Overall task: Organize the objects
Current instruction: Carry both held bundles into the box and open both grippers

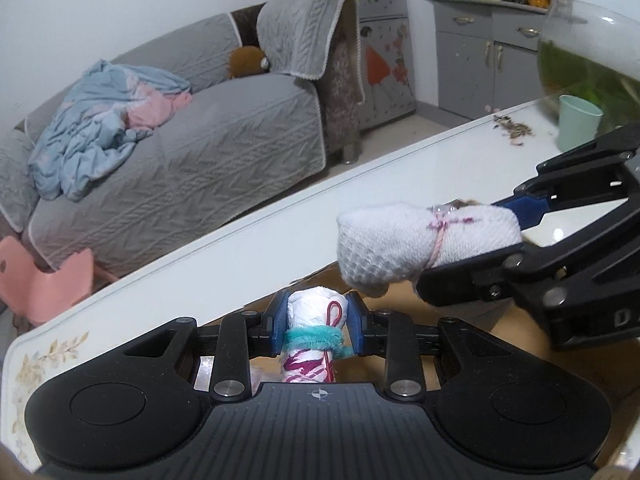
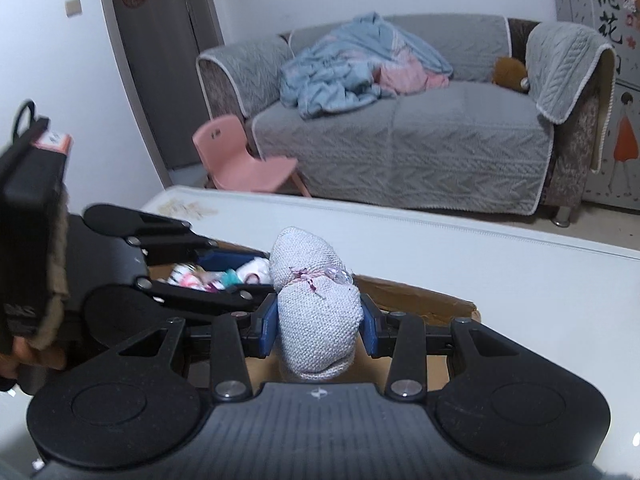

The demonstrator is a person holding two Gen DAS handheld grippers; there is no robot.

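White table (image 1: 400,184), left tongs (image 1: 318,322) clamping teal-tied roll (image 1: 316,312), right tongs (image 2: 318,320) clamping pink-tied knit roll (image 2: 316,308)

Two rolled bundles — white knit roll (image 2: 316,312) pink-tied, magenta-patterned roll (image 1: 316,332) teal-banded — above cardboard box (image 2: 420,300).

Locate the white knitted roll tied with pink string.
The white knitted roll is clamped in the right hand-held gripper, held above the cardboard box, right of the left hand-held gripper.

- On the decorated cabinet (image 2: 608,20) beside the sofa I read black characters "桃花".
- My right gripper (image 1: 520,232) shows a raised "D"; the rest is cut off.
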